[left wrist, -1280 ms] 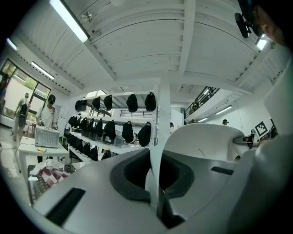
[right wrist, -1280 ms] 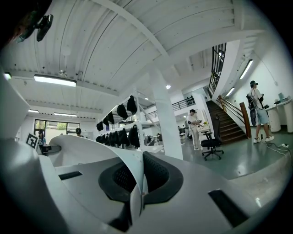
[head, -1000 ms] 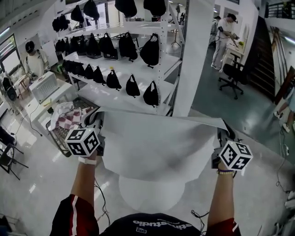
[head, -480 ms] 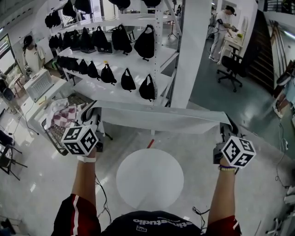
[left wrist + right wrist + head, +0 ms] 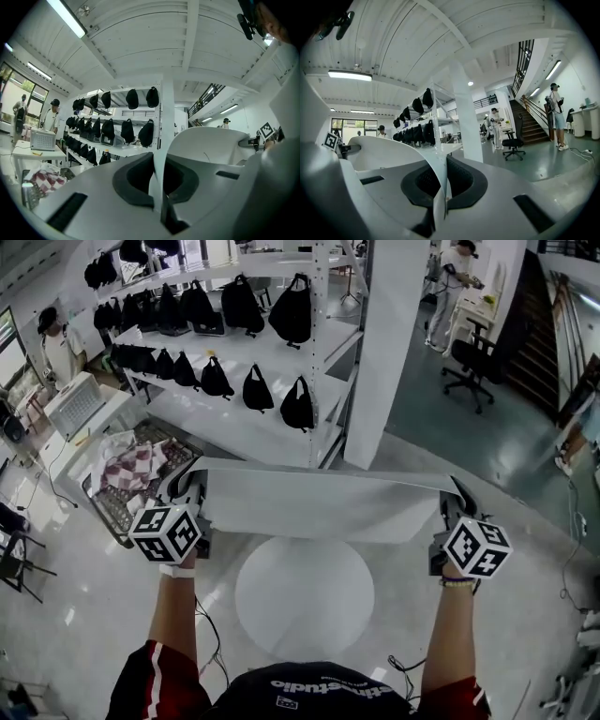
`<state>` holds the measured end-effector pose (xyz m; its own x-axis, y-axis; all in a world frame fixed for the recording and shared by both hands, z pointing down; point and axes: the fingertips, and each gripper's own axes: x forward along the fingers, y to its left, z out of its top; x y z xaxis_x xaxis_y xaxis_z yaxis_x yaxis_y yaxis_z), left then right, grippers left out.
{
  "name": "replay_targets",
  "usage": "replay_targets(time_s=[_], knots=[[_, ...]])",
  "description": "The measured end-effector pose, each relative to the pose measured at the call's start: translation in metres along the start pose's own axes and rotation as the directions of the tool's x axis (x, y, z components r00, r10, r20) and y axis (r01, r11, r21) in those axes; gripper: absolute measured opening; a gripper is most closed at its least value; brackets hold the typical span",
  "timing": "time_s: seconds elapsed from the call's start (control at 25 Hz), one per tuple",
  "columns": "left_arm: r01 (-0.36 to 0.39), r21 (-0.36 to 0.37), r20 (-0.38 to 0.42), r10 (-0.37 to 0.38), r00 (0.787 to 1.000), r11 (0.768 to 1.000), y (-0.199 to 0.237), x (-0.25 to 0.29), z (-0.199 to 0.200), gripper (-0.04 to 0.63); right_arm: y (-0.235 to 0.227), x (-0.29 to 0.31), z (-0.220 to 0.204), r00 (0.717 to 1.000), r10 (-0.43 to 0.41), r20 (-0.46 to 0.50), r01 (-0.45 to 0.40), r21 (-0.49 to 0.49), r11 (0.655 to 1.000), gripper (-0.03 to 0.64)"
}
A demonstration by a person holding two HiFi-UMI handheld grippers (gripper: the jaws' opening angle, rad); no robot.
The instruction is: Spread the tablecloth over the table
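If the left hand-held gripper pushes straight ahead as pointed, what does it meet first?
Past the tablecloth it clamps, probably the white shelf rack with black bags; depth is unclear.

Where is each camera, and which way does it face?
Head view: on the head, steeply down at the round table; both forearms show.
Left gripper view: on the left gripper, toward bag shelves; jaws clamp the tablecloth.
Right gripper view: on the right gripper, toward the staircase; jaws clamp it too.
All share the tablecloth.
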<state>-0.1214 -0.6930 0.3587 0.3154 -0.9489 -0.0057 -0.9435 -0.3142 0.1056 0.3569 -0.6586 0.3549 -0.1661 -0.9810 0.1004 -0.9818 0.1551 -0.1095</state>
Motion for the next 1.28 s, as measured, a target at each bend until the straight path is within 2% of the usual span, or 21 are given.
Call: replay_targets(time_s=[0.2, 0.48, 0.76, 1.12, 1.28], knots=[[-0.003, -0.009, -0.021, 0.003, 1.0, 1.0, -0.002, 0.001, -0.011, 0.017, -0.006, 0.002, -0.01, 1.0, -0.005, -0.014, 0.005, 0.016, 1.0, 0.026], [0.022, 0.024, 0.043, -0.023, 0.999, 0.999, -0.007, 0.001, 0.013, 0.017, -0.005, -0.007, 0.006, 0.997, -0.023, 0.068, 0.024, -0.005, 1.0, 0.026], [0.015, -0.024, -0.029, -0.015, 0.999, 1.0, -0.004, -0.018, -0.028, 0.018, -0.002, -0.017, -0.029, 1.0, -0.024, -0.012, 0.024, 0.021, 0.999, 0.026], [0.044, -0.008, -0.065, -0.044, 0.997, 0.999, -0.014, -0.058, -0.053, 0.018, 0.001, -0.049, -0.056, 0.998, -0.031, -0.062, 0.033, 0.036, 0.999, 0.026], [0.06, -0.028, -0.09, -0.063, 0.994, 0.998, -0.011, -0.082, -0.069, 0.018, 0.012, -0.066, -0.068, 0.996, -0.029, -0.079, 0.032, 0.036, 0.999, 0.026]])
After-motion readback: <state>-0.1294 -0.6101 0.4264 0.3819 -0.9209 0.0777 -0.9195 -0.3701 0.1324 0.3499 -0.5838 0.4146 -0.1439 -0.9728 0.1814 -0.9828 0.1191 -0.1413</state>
